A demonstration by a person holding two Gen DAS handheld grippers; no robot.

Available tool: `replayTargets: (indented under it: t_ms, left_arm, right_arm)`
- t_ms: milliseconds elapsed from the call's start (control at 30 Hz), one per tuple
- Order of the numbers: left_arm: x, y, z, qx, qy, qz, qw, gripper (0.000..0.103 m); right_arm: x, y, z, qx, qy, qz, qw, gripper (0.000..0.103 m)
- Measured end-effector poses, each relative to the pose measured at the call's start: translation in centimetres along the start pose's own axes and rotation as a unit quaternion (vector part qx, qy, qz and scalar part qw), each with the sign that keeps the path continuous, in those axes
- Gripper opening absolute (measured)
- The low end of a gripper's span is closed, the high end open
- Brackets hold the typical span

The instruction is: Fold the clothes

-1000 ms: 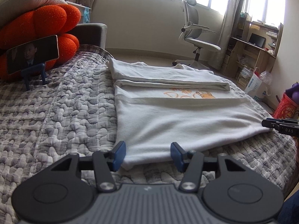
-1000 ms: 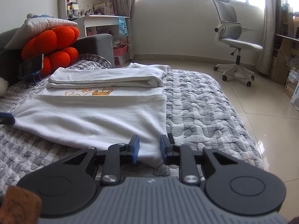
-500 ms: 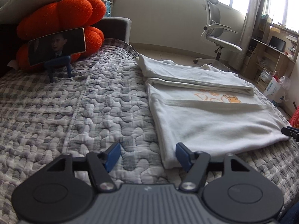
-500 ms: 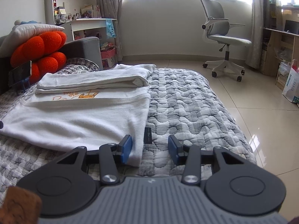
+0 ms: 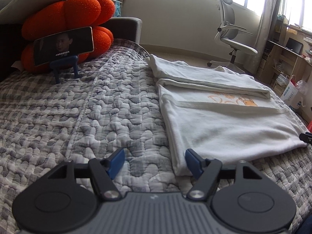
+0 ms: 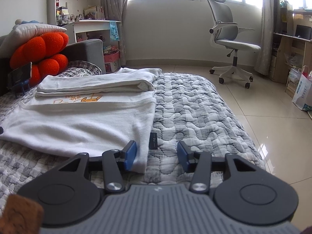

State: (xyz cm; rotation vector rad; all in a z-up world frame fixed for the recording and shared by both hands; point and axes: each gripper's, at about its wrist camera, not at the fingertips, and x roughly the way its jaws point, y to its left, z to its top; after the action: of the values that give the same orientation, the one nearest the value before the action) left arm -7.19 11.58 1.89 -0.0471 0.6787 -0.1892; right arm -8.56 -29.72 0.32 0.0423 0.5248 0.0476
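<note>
- One soft white shirt (image 5: 230,128), partly folded flat, on one puffy grey checked quilt (image 5: 97,117).
- Left gripper (image 5: 154,162): jaws just opened wide, gripping nothing.
- Right gripper (image 6: 157,154): jaws just opening, shirt corner lying loose between.

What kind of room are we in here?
Most likely a bedroom that doubles as a study: a bed with a grey checked quilt and a pillow, an office chair by the window, and a bookshelf over a desk.

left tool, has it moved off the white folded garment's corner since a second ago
Yes. The left tool, jaws just opened, slid left: the white folded garment corner now sits by its right pad.
</note>
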Motion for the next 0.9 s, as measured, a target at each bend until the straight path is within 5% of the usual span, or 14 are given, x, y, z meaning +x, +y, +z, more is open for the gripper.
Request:
replayTargets:
  t_ms: [900]
  left_arm:
    - [-0.44, -0.56, 0.83, 0.025, 0.009, 0.035, 0.9990, 0.067]
  right_arm:
    - [-0.06, 0.23, -0.21, 0.000, -0.004, -0.011, 1.000, 0.053]
